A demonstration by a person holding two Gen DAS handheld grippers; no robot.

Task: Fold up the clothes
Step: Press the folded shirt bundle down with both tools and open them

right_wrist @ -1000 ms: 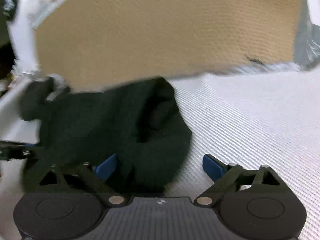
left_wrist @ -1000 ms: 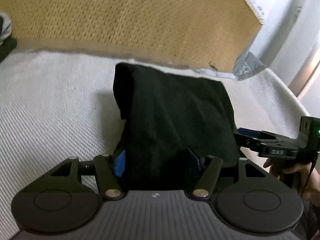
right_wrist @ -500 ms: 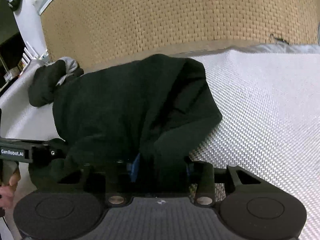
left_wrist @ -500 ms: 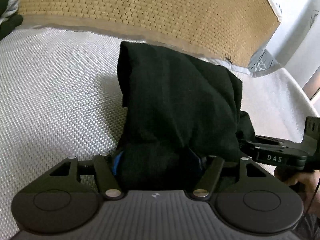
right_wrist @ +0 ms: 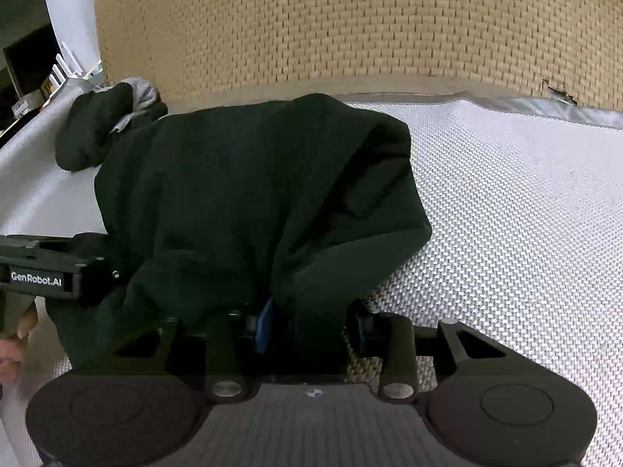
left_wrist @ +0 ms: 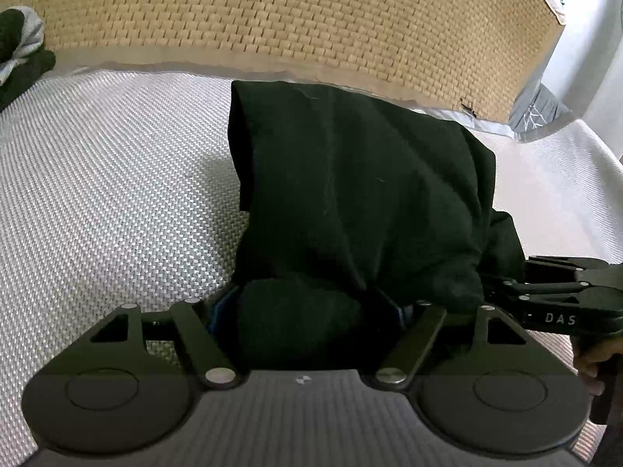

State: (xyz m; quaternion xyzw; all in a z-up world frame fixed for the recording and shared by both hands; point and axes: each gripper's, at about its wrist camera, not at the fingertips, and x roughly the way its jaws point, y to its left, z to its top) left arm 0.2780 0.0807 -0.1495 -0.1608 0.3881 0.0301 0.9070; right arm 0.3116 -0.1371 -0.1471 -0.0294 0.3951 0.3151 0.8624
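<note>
Black garment (left_wrist: 350,202) bunched between left gripper (left_wrist: 307,311) jaws, which have just been opening; grip there unclear. It rests on the woven mat (left_wrist: 109,179), part-folded.

Right view: right gripper (right_wrist: 307,323) clenched on the garment's near edge, just closed. Fold unfinished; pile (right_wrist: 101,128) beyond still waits.

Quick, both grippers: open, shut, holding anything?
Left gripper: shut on the black garment, jaws just easing open.
Right gripper: just closed on the black garment.
</note>
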